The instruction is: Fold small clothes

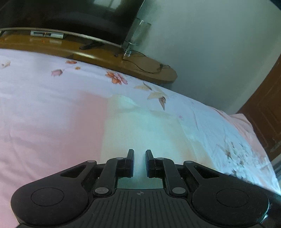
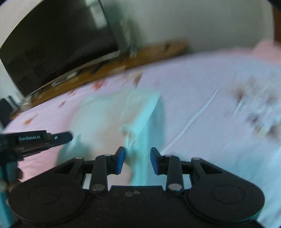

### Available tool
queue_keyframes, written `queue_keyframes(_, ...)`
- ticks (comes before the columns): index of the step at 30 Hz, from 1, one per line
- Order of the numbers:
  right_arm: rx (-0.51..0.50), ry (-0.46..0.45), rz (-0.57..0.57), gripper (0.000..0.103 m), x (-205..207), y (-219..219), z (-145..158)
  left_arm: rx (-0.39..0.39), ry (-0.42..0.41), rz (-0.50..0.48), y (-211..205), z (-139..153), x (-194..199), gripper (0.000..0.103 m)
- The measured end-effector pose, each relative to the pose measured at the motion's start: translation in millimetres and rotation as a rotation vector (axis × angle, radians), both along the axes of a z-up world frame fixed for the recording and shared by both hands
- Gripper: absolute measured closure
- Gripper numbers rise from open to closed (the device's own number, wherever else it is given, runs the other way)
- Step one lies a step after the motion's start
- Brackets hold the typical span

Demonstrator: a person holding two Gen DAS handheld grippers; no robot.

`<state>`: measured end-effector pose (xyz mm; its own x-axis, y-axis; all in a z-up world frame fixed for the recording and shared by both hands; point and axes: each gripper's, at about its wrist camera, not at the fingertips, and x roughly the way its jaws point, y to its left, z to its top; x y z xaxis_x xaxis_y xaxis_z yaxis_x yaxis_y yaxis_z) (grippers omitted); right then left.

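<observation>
Writing legible: "GenRobot.AI" in white on the side of the left gripper [image 2: 68, 136], seen only in the right wrist view. No other text readable.

Garment [image 1: 140, 126]: small, pale cream-white, lies on the bed [image 1: 43, 122] over a pink and white sheet with a flower and leaf print. In the right wrist view the garment [image 2: 108, 119] is heavily blurred; a folded edge rises near its middle.

Left gripper [image 1: 139, 156]: jaws nearly closed, a narrow gap between the pads with pale cloth showing through it; whether cloth is pinched cannot be told. Its tip rests at the garment's left edge in the right wrist view.

Right gripper [image 2: 137, 154]: jaws partly apart, blue pads not pressing on anything, garment fabric showing just beyond and between them.

Surroundings: wooden shelf [image 1: 105, 54] beyond the bed carries a dark television [image 1: 79, 15], a remote and a cable. The left view alone shows a brown door [image 1: 267, 112] at right. Fingers [image 2: 19, 172] grip a teal handle at lower left of the right view.
</observation>
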<state>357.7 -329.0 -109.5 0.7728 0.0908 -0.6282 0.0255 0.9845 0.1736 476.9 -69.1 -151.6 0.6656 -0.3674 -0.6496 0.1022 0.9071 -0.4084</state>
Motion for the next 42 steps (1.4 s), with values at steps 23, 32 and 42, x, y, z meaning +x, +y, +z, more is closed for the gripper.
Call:
queue_keyframes(23, -0.048, 0.002, 0.043, 0.066, 2, 26, -14, 0.052, -0.007, -0.035, 11, -10, -40, 0.092)
queue_keyframes(32, 0.032, 0.125, -0.061, 0.069, -41, 15, -49, 0.088, 0.038, -0.053, 10, -16, -90, 0.092)
queue_keyframes(42, 0.014, 0.073, -0.072, 0.067, -54, 30, -15, 0.174, 0.056, -0.075, 3, -3, -102, 0.092)
